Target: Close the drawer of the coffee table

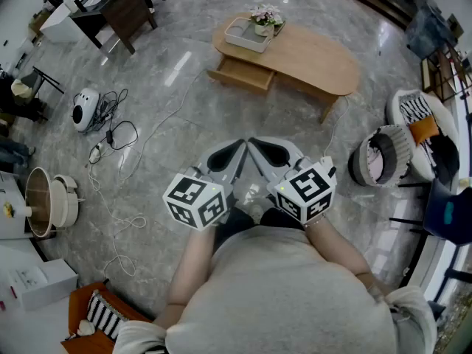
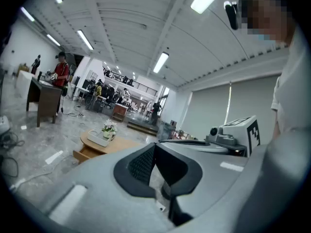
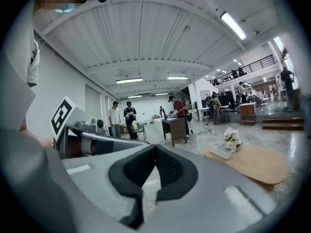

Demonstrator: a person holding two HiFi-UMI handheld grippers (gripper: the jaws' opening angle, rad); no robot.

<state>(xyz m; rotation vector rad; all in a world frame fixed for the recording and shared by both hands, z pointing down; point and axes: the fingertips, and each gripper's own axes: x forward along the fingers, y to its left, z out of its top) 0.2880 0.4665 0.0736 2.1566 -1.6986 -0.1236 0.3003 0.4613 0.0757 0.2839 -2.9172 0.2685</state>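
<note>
The oval wooden coffee table (image 1: pixel 310 59) stands across the marble floor from me. Its drawer (image 1: pixel 242 73) is pulled out at the table's left front. In the left gripper view the coffee table (image 2: pixel 121 143) and the open drawer (image 2: pixel 83 154) lie far off at the left; in the right gripper view the table top (image 3: pixel 257 163) is at the right. Close to my body, well short of the table, I hold my left gripper (image 1: pixel 237 147) and right gripper (image 1: pixel 255 144) side by side. Both are shut with nothing in them, as the left gripper (image 2: pixel 154 147) and right gripper (image 3: pixel 155 149) show.
A white tray (image 1: pixel 243 35) and a flower pot (image 1: pixel 266 19) sit on the table's left end. Cables (image 1: pixel 110 135) and a white device (image 1: pixel 85 109) lie on the floor to the left. A round basket (image 1: pixel 380 157) and a chair (image 1: pixel 420 120) stand at the right. A dark desk (image 1: pixel 122 6) is far left.
</note>
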